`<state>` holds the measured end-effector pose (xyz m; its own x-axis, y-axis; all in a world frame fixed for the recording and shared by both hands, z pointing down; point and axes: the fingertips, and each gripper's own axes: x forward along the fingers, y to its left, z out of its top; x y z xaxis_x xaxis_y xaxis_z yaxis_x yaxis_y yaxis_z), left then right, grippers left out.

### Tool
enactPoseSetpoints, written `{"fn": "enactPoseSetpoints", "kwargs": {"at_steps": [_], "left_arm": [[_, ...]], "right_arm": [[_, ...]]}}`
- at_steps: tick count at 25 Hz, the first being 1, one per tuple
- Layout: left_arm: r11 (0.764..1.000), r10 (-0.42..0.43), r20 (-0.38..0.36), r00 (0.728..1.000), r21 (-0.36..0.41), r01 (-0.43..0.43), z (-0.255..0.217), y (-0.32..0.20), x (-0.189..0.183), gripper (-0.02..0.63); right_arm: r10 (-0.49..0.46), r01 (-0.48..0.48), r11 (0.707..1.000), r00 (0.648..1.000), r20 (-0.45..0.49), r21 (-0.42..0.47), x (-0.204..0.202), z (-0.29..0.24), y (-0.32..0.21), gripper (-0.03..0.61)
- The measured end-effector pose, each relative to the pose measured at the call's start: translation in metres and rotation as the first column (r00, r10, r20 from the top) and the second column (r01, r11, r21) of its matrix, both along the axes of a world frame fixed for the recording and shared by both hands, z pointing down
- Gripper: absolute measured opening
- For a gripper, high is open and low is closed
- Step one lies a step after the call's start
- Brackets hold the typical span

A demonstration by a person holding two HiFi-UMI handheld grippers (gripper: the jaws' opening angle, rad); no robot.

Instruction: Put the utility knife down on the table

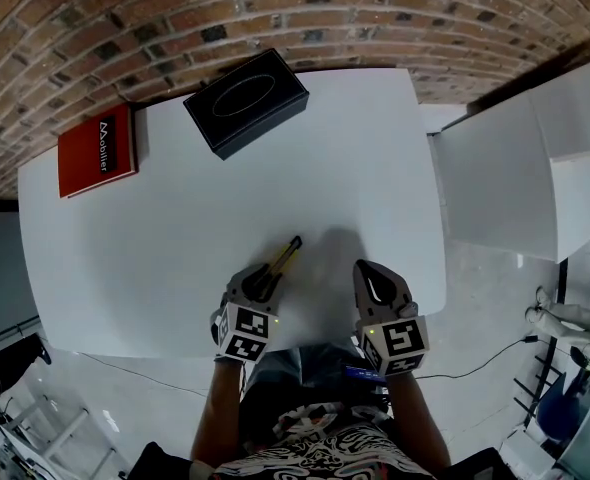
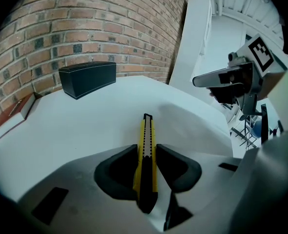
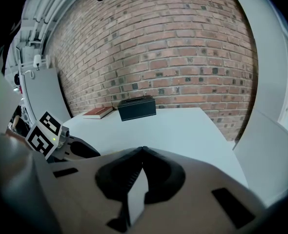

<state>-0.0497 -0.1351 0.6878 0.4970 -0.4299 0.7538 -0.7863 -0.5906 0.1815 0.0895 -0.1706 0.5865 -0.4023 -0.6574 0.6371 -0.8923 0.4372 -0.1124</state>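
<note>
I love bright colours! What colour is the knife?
The utility knife is yellow and black, clearest in the left gripper view.

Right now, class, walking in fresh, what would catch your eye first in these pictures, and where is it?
The yellow-and-black utility knife, clamped in the jaws of the left gripper near the front edge of the white table, stands out first. Next come the black box and red book at the far side, by the brick wall.

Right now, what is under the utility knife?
Under the front end of the utility knife only the white table shows. The left hand-held gripper, shut on its rear, covers whatever lies beneath that part.
</note>
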Motion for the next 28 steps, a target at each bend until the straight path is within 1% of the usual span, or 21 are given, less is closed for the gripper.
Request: {"fn": "enactPoseSetpoints", "kwargs": {"at_steps": [8,13,19,22,25,28], "left_arm": [[1.000,-0.003,-0.023,1.000,0.000,0.003,0.000,0.001,0.003,0.121],[0.999,-0.026,-0.049,0.998,0.020,0.027,-0.013,-0.005,0.004,0.123],[0.995,-0.091,-0.133,0.987,0.015,0.094,-0.033,-0.012,0.002,0.121],[0.995,-0.098,-0.168,0.981,0.019,0.103,-0.042,-0.015,0.003,0.121],[0.994,-0.102,-0.202,0.974,0.005,0.105,-0.053,-0.016,0.007,0.100],[0.993,-0.106,-0.213,0.971,0.021,0.113,-0.065,-0.023,0.005,0.086]], "right_arm": [[0.025,-0.025,1.000,0.999,0.019,0.014,0.006,-0.003,0.006,0.000],[0.022,-0.022,0.999,1.000,0.017,0.029,0.007,-0.009,0.007,0.000],[0.010,-0.011,0.998,1.000,0.024,0.062,0.004,-0.021,0.008,0.000],[0.011,-0.013,0.997,0.999,0.033,0.076,0.003,-0.026,0.009,0.000],[0.009,-0.012,0.997,0.999,0.033,0.082,0.003,-0.030,0.014,0.000],[0.010,-0.013,0.995,0.999,0.033,0.104,0.000,-0.037,0.014,0.000]]}}
